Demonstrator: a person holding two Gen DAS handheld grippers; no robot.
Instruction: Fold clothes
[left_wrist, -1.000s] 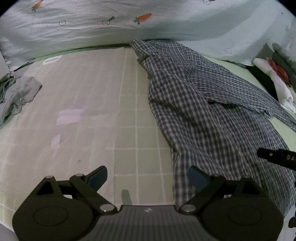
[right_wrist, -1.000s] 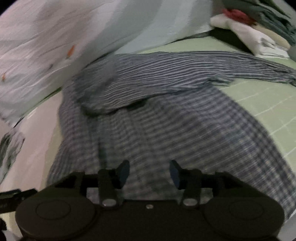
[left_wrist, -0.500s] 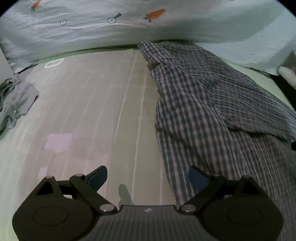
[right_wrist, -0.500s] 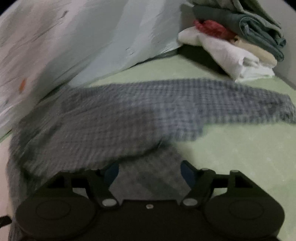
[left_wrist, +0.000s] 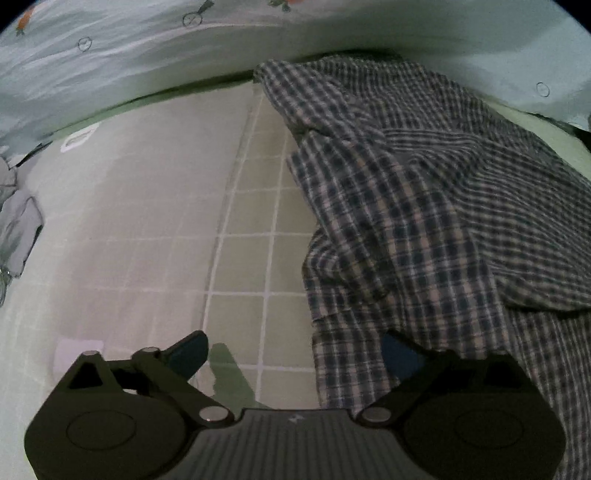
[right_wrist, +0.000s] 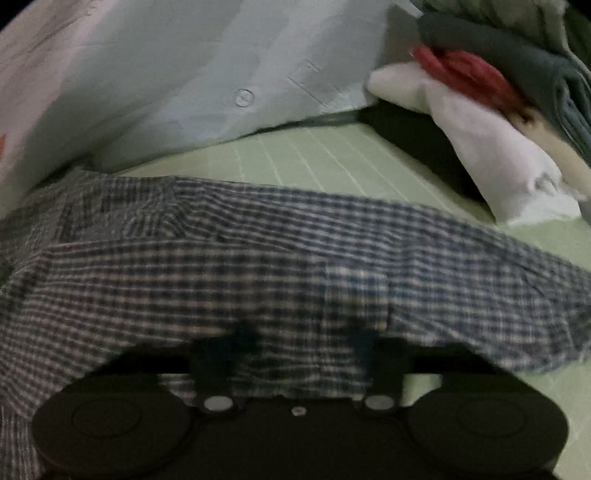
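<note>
Right claw (right_wrist: 303, 341) has just been closing, shirt (right_wrist: 295, 266) between pads, grip unconfirmed; left claw (left_wrist: 295, 354) released, straddling shirt edge.

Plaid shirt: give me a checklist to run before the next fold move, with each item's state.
1. Plaid shirt lies on the green mat: ok.
2. Shirt spread flat: not ok, it is rumpled and a sleeve is draped across the body.
3. Left gripper open over the shirt's edge: ok; only one finger is over cloth.
4. Right gripper gripping cloth: cannot tell; its jaws have just been closing, with shirt between them, and the view is blurred.
5. Folded pile clear of the shirt: ok.
</note>
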